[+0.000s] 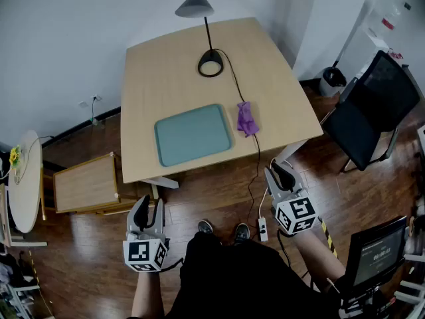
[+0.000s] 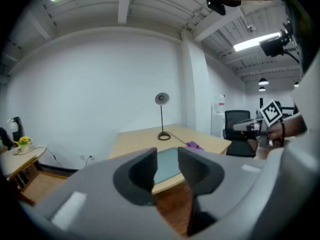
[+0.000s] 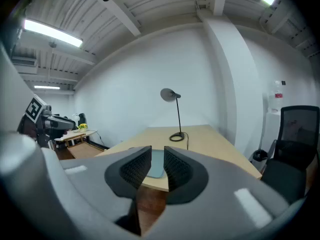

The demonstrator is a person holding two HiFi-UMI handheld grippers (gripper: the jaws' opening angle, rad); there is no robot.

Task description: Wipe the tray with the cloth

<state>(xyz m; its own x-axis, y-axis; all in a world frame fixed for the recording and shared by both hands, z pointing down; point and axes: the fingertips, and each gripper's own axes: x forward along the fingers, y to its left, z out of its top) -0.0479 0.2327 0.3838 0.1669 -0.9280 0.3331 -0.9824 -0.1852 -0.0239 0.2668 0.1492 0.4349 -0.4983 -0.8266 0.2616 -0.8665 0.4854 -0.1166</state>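
Observation:
A teal tray [image 1: 192,135] lies flat near the front edge of the wooden table [image 1: 166,65]. Just to its right is a crumpled purple cloth [image 1: 247,119], apart from the tray. Both grippers hang over the floor in front of the table, short of its edge. My left gripper [image 1: 147,208] is open and empty, and the tray [image 2: 168,170] and the cloth [image 2: 194,145] show beyond its jaws. My right gripper [image 1: 280,173] stands open with a narrower gap, nothing in it, and the tray [image 3: 157,170] shows through that gap.
A black desk lamp [image 1: 202,18] stands at the table's far side, its cable running past the cloth to a power strip [image 1: 262,228] on the floor. A black office chair [image 1: 372,111] is at right, a low wooden side table [image 1: 86,183] at left.

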